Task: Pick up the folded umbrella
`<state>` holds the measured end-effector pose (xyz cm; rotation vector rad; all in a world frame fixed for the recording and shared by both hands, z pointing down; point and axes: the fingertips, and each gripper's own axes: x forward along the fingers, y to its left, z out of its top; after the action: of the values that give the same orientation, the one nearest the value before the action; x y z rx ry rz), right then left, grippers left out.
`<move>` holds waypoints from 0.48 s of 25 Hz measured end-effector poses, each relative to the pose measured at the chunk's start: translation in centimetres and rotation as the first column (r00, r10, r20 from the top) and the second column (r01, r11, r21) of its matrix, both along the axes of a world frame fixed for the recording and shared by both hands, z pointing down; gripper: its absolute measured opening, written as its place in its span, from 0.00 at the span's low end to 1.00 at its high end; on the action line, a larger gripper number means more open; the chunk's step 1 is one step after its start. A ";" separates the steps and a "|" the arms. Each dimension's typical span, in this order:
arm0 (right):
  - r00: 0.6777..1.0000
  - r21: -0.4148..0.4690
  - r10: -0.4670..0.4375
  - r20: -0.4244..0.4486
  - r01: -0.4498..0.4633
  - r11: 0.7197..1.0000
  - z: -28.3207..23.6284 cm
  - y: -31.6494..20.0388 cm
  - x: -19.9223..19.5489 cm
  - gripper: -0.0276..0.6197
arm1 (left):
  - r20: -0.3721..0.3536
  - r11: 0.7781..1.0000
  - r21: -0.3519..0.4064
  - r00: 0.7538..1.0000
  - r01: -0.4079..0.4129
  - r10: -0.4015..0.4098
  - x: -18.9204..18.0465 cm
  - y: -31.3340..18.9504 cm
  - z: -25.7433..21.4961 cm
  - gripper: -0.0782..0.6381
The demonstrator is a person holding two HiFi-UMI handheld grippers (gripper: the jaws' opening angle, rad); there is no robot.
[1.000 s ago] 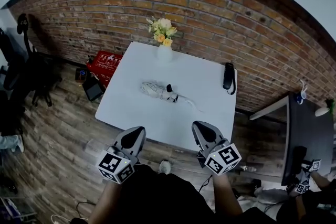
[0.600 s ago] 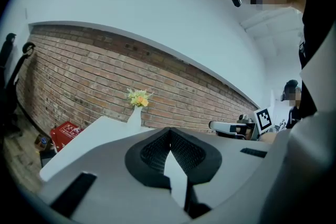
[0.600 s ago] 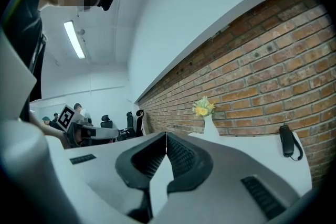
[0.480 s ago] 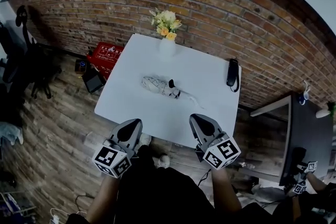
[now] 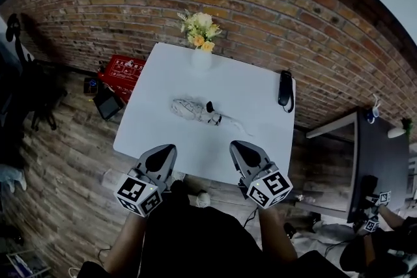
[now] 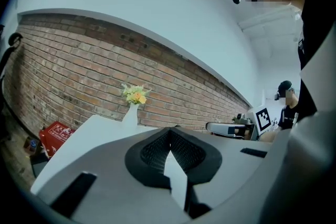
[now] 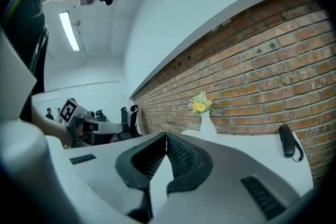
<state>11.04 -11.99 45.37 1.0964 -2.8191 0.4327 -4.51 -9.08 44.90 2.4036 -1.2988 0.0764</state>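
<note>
Folded umbrella (image 5: 193,110), pale patterned, black handle end, lay flat mid-table (image 5: 254,153), strap trailing toward right edge.

Your right gripper (image 7: 166,138) has its ribbed jaws pressed together at the tips, with nothing between them, and it looks out across the white table (image 7: 245,145). On the far side of that table, a white vase (image 7: 207,124) of yellow flowers (image 7: 199,104) stands against the brick wall (image 7: 252,60), and a black handset (image 7: 287,141) lies well off to its right near the table's edge. At your far left, a hand holds another gripper (image 7: 97,126) with a square-marker cube.
</note>
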 end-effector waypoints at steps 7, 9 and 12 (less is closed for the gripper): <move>0.997 -0.041 -0.002 -0.079 -0.001 0.999 2.8 -2.6 -1.7 0.08 | -0.002 0.998 -0.026 0.999 -0.049 0.049 -0.7 -2.7 1.6 0.13; 0.996 -0.044 -0.001 -0.090 -0.003 0.999 3.0 -3.4 -2.4 0.08 | -0.004 0.997 -0.031 0.998 -0.065 0.065 -1.2 -3.4 1.9 0.13; 0.995 -0.044 0.007 -0.104 -0.012 0.999 3.1 -4.7 -3.5 0.08 | -0.009 0.995 -0.035 0.996 -0.092 0.092 -2.2 -4.6 2.2 0.13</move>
<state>7.49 -16.67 48.46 1.0914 -2.7018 0.4240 -6.72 -13.66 47.09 2.4307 -1.1735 0.1154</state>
